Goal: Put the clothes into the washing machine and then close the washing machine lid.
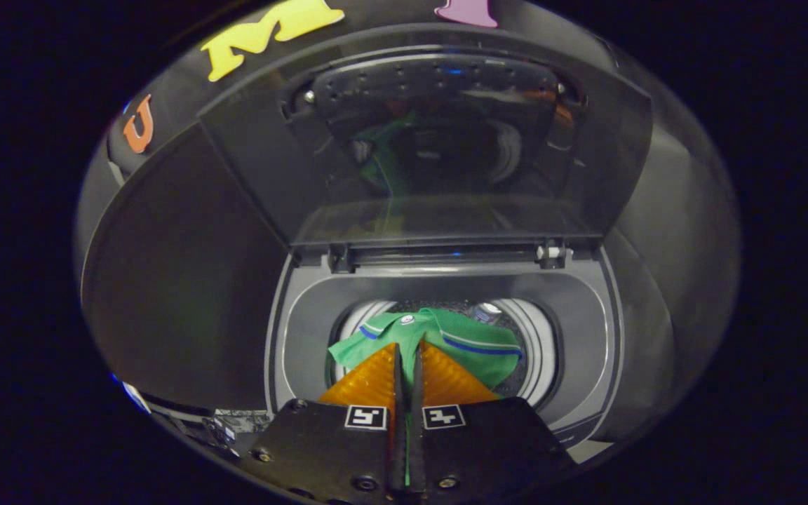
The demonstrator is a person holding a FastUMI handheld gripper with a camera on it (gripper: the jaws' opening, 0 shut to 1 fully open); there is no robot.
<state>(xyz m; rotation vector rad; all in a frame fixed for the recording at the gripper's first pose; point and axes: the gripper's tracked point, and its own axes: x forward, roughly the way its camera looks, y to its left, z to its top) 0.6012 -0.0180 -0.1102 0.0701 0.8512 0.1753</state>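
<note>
Over the round drum opening of the washing machine (586,330), the gripper (407,358) hung with its fingers pressed together on a fold of the green shirt (474,340). That shirt draped across the opening just beyond the fingertips, while the lid (432,147) stood upright behind

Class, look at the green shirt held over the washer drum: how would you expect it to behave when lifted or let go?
The green shirt is probably floppy: it sags in folds around the gripper, whose fingers are shut on it. It looks thin, so likely light. Released, it should drop limply into the drum rather than roll.
</note>
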